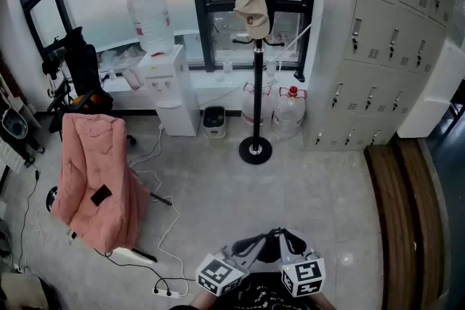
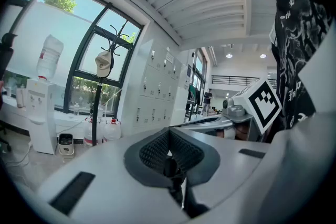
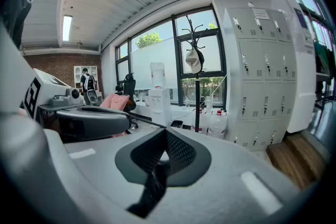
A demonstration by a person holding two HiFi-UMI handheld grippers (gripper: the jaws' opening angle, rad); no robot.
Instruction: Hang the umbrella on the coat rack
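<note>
The black coat rack (image 1: 256,47) stands by the window, and a beige cap (image 1: 253,11) hangs on it. No umbrella shows in any view. My left gripper (image 1: 261,239) and right gripper (image 1: 289,239) are held close together at the bottom edge of the head view, pointing toward the rack, well short of it. In the left gripper view the left gripper (image 2: 168,131) has its pads together with nothing between them; the rack (image 2: 98,97) is far off at the left. The right gripper (image 3: 165,131) is likewise shut and empty, with the rack (image 3: 197,97) ahead.
A water dispenser (image 1: 168,87) stands left of the rack, with water jugs (image 1: 287,112) to its right. Grey lockers (image 1: 392,47) line the right wall above a wooden bench (image 1: 407,214). A chair with a pink cover (image 1: 94,181) and floor cables with a power strip (image 1: 166,292) lie at left.
</note>
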